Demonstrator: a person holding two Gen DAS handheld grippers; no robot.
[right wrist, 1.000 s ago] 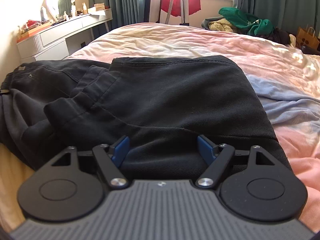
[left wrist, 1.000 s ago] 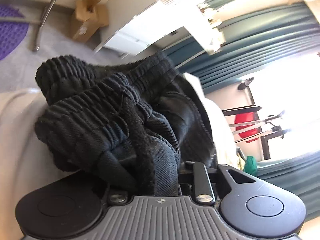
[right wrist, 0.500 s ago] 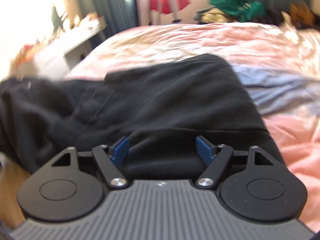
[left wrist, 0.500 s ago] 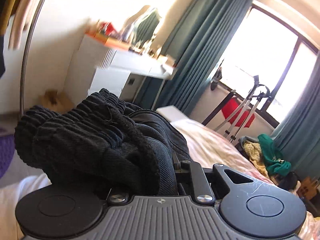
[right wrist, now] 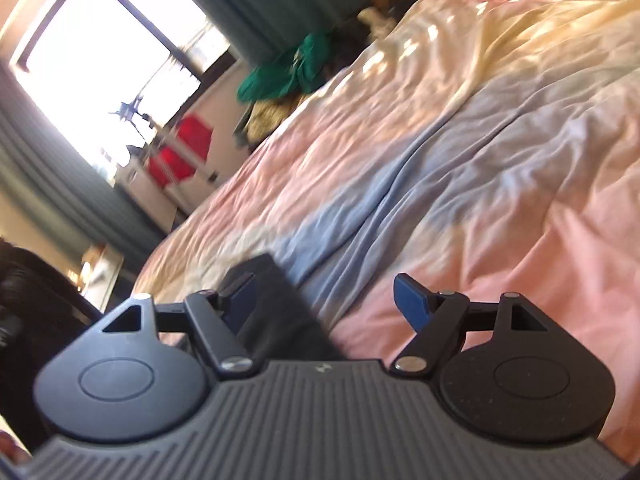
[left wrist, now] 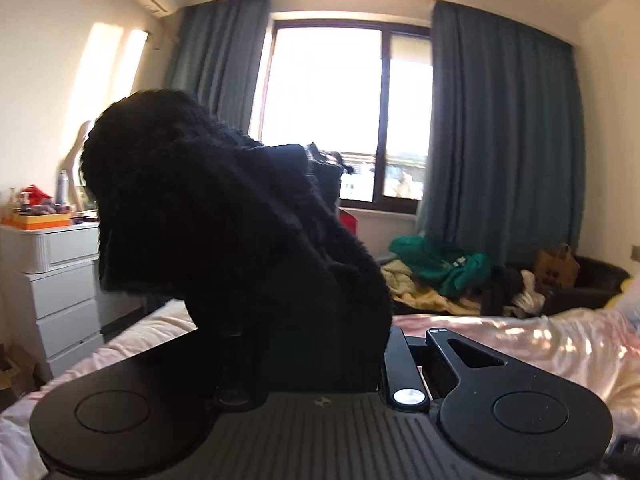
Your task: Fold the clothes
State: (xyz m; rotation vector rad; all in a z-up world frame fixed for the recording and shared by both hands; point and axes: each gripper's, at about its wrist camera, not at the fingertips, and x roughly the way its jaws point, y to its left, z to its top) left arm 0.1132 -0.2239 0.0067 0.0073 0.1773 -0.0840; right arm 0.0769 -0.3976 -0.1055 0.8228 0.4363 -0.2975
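My left gripper (left wrist: 308, 364) is shut on the bunched waistband of black trousers (left wrist: 224, 232) and holds it up in the air, dark against the window; its fingertips are hidden in the cloth. My right gripper (right wrist: 326, 300) is open, tilted, just above the bed. A corner of the black trousers (right wrist: 276, 304) lies by its left finger (right wrist: 240, 296), and more black cloth (right wrist: 28, 300) shows at the far left. The right finger (right wrist: 412, 300) is over the pink quilt.
A pink and blue quilt (right wrist: 460, 140) covers the bed. A white drawer chest (left wrist: 56, 276) stands left. Green and yellow clothes (left wrist: 436, 268) pile under the window (left wrist: 344, 120). Teal curtains (left wrist: 500, 140) hang beside it. A red item (right wrist: 180, 152) stands by the wall.
My left gripper has lifted the waistband and swung level toward the window. My right gripper has tilted and moved right, so the trousers now fill only its lower left.
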